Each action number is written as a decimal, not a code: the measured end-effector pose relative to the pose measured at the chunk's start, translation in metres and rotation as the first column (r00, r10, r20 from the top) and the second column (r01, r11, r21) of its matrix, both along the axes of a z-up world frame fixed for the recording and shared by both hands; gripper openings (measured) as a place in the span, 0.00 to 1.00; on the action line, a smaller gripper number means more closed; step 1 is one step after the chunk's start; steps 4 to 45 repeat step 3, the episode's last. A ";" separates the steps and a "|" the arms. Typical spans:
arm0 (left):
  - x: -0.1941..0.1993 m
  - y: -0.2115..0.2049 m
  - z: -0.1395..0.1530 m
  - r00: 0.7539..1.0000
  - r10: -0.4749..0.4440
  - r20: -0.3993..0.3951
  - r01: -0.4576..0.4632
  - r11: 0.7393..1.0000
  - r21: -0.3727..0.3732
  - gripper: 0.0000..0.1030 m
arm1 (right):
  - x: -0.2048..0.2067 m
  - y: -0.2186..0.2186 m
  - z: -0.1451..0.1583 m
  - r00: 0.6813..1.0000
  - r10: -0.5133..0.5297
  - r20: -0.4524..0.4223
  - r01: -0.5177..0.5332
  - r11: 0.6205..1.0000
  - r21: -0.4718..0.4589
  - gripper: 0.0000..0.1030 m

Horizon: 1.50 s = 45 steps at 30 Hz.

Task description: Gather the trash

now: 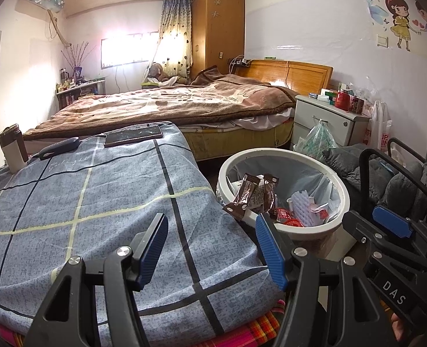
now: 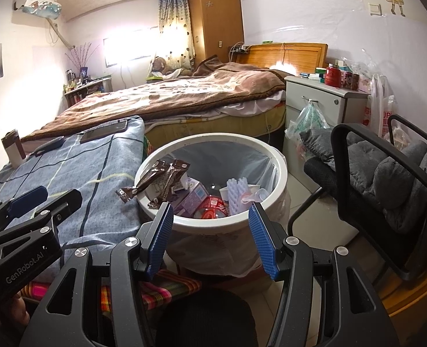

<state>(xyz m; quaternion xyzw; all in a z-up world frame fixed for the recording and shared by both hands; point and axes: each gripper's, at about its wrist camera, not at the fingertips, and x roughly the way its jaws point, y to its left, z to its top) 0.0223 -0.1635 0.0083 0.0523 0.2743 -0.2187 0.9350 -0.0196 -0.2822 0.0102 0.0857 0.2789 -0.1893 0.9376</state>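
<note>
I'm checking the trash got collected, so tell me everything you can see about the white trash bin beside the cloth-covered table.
The white trash bin is round and upright on the floor, looks plastic, lined with a pale translucent bag folded over its rim. It holds brown snack wrappers leaning over the rim toward the table, a purple carton, red packaging and a white ridged piece. It stands close beside the blue checked cloth. Neither open gripper touches it.

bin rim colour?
White, on the trash bin, with a pale translucent liner inside. Clearest in the right wrist view.
</note>
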 end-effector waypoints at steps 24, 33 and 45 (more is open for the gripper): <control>0.000 0.000 -0.001 1.000 0.000 0.000 0.000 1.000 0.001 0.63 | 0.000 0.000 0.000 1.000 -0.001 0.000 0.001 1.000 -0.001 0.55; 0.000 0.000 -0.001 1.000 0.000 0.000 0.000 1.000 0.001 0.63 | 0.000 0.000 0.000 1.000 -0.001 0.000 0.001 1.000 -0.001 0.55; 0.000 0.000 -0.001 1.000 0.000 0.000 0.000 1.000 0.001 0.63 | 0.000 0.000 0.000 1.000 -0.001 0.000 0.001 1.000 -0.001 0.55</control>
